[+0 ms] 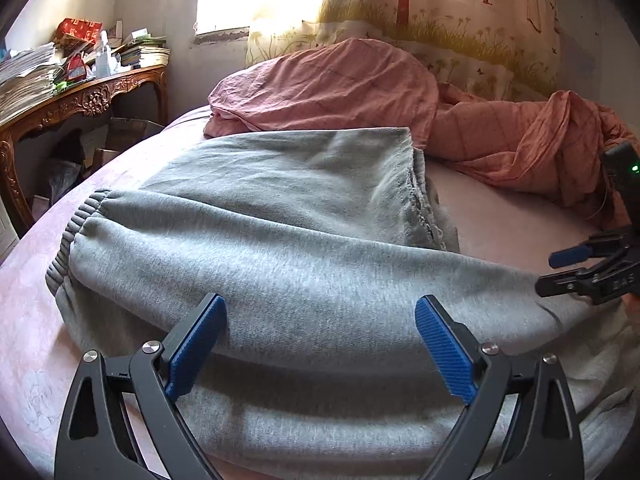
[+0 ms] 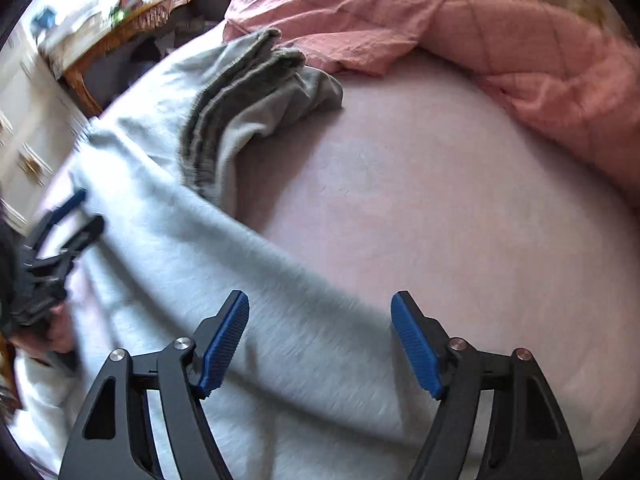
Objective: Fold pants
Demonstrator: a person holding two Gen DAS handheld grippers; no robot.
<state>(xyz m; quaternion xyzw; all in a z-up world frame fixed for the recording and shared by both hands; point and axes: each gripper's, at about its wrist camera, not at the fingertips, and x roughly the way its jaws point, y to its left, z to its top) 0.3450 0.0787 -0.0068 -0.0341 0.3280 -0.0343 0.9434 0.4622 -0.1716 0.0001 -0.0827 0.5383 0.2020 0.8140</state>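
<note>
Grey sweatpants (image 1: pixel 280 240) lie folded over on the pink bed sheet (image 1: pixel 512 216), a ribbed cuff (image 1: pixel 76 224) at the left. My left gripper (image 1: pixel 320 340) is open and empty, just above the folded leg. My right gripper (image 1: pixel 560 268) shows at the right edge, fingers apart. In the right wrist view the pants (image 2: pixel 224 248) run from the near left to a bunched ribbed end (image 2: pixel 240 92). My right gripper (image 2: pixel 320 340) is open and empty over the leg's edge. The left gripper (image 2: pixel 68 224) shows blurred at the left.
A crumpled pink duvet (image 1: pixel 400 96) lies at the far side of the bed, also in the right wrist view (image 2: pixel 480 32). A carved wooden table (image 1: pixel 88 96) piled with papers stands left of the bed. A curtain (image 1: pixel 440 12) hangs behind.
</note>
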